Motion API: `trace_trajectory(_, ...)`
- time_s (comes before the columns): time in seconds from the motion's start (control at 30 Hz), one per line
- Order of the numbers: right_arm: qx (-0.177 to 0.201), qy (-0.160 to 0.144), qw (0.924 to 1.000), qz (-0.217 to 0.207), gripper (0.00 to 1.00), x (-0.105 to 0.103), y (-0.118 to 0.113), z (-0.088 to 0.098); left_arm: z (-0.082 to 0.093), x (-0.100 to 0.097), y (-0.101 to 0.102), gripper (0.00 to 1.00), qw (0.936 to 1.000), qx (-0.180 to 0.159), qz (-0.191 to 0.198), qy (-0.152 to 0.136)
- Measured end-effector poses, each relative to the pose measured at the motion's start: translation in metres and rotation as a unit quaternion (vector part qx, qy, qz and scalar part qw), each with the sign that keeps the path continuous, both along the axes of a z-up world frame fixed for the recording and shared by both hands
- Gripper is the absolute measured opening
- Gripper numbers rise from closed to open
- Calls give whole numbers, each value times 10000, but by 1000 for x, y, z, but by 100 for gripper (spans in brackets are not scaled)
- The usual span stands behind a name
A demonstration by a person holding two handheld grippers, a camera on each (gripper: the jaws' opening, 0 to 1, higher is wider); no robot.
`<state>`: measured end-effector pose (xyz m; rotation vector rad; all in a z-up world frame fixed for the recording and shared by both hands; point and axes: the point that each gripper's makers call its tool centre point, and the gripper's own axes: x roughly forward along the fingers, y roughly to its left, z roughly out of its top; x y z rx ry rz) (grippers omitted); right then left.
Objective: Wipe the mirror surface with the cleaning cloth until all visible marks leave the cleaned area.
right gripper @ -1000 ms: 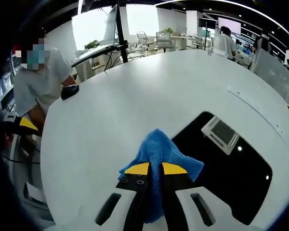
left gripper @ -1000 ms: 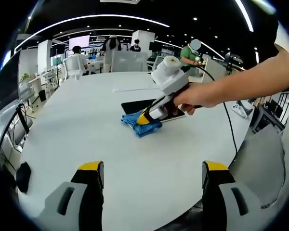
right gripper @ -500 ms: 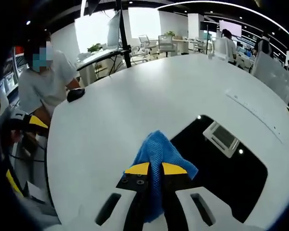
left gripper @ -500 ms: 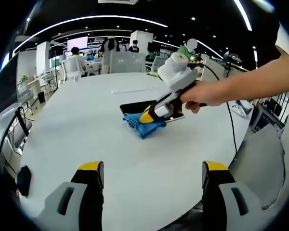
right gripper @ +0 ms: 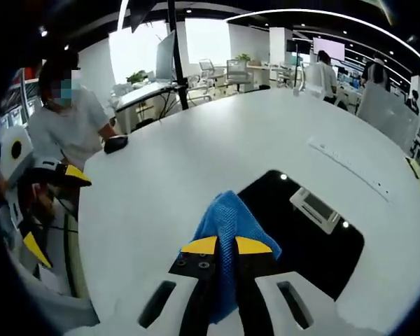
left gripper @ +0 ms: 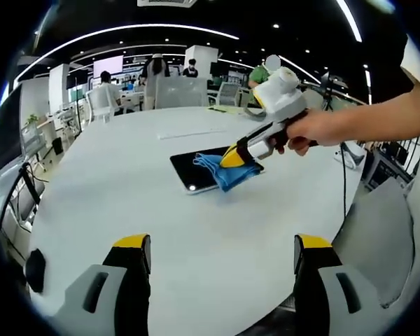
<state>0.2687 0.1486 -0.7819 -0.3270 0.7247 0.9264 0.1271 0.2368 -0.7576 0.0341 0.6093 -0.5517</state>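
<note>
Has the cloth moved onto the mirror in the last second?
Yes. The right gripper has carried the cloth from the table beside the mirror onto its surface.

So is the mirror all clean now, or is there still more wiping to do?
Not finished yet. The right gripper holds the blue cloth and has it on the mirror, on the white table. The left gripper hangs open, away from it. The pictures are too small to show marks, so I can't tell how much is left.
</note>
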Motion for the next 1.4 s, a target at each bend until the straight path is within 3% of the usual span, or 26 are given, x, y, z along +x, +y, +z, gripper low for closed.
trace_trajectory(0.4,43,-199,9997,-157,3,-11,-32,25,3,0,-8,85,9999,74,-113,-23)
trace_trajectory(0.8,-17,-325,9992,-231,3,-22,-77,29,4,4,-20,85,9996,149,-227,-37)
trace_trajectory(1.4,-219,-230,9982,-512,3,-53,-144,4,1,5,-41,85,9990,200,-391,25)
